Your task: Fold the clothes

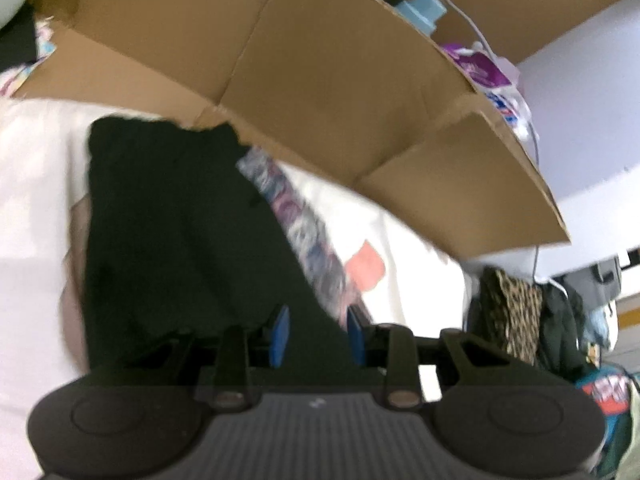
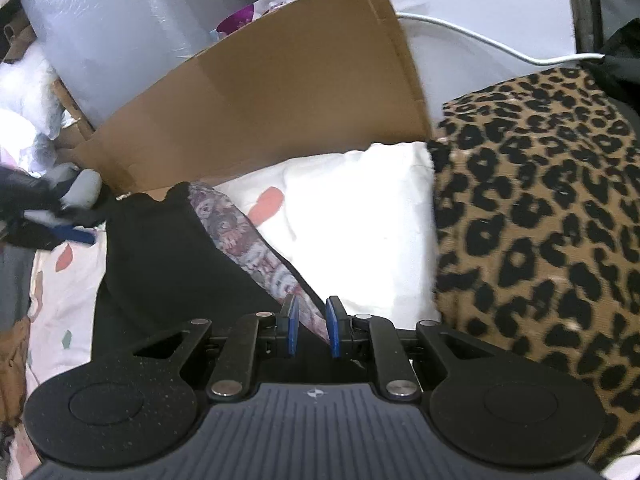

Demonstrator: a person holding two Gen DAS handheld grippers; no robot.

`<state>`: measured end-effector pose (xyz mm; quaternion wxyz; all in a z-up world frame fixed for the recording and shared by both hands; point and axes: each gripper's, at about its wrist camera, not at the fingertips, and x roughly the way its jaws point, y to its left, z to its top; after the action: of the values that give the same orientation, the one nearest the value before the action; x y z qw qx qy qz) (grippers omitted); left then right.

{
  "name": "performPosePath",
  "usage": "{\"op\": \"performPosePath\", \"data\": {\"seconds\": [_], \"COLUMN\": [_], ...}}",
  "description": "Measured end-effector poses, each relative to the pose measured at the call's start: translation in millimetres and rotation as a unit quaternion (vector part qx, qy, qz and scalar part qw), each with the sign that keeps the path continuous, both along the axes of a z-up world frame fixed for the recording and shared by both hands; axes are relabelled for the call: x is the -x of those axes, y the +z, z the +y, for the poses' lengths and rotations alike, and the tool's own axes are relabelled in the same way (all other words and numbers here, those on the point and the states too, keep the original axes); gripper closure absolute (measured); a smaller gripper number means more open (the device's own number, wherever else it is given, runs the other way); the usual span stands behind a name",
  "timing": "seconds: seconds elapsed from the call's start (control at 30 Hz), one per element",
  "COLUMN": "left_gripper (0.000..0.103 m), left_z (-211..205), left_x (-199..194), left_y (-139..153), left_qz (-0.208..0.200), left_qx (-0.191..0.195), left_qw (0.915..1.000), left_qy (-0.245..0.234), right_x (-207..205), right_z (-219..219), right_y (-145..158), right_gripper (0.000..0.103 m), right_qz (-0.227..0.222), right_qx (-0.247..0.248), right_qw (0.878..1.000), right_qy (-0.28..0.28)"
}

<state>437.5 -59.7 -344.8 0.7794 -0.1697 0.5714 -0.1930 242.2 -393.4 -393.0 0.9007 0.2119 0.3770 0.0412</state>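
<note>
A black garment [image 1: 168, 220] with a floral band [image 1: 304, 232] along one edge lies spread on a white sheet with coloured patches [image 1: 400, 260]. In the blurred left wrist view, my left gripper [image 1: 318, 336] has black cloth filling the gap between its blue pads. In the right wrist view the same black garment [image 2: 160, 248] stretches away from me. My right gripper [image 2: 313, 328] is shut on its floral band [image 2: 248, 240], which runs between the pads. The left gripper [image 2: 60, 220] is at the garment's far left corner.
A large open cardboard box [image 2: 260, 100] stands just behind the sheet [image 2: 352, 220] and looms over the left view [image 1: 340, 80]. A leopard-print garment [image 2: 540, 220] is piled on the right. A bubble-wrap roll [image 2: 120, 32] and a white cable [image 2: 460, 28] lie behind.
</note>
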Motion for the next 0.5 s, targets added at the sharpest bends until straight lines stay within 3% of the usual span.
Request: {"op": "performPosePath", "data": {"seconds": [0.2, 0.27, 0.5], "left_gripper": [0.070, 0.070, 0.070], "left_z": [-20.7, -27.8, -31.1], "left_x": [-41.5, -50.3, -68.8], "left_y": [-23.2, -27.6, -32.8], "left_qz": [-0.003, 0.006, -0.003], "left_qx": [-0.003, -0.003, -0.046], "left_qw": [0.9997, 0.9999, 0.9986], "left_qy": [0.022, 0.009, 0.024], "right_x": [-13.9, -15.3, -13.4], "right_z": [14.8, 18.9, 18.2], "right_y": [2.1, 4.9, -1.1], "right_gripper": [0.081, 0.078, 0.074], "right_qz": [0.013, 0.008, -0.003], "right_qx": [0.000, 0.013, 0.004], "right_qw": [0.999, 0.998, 0.999], "right_qy": [0.042, 0.057, 0.039]}}
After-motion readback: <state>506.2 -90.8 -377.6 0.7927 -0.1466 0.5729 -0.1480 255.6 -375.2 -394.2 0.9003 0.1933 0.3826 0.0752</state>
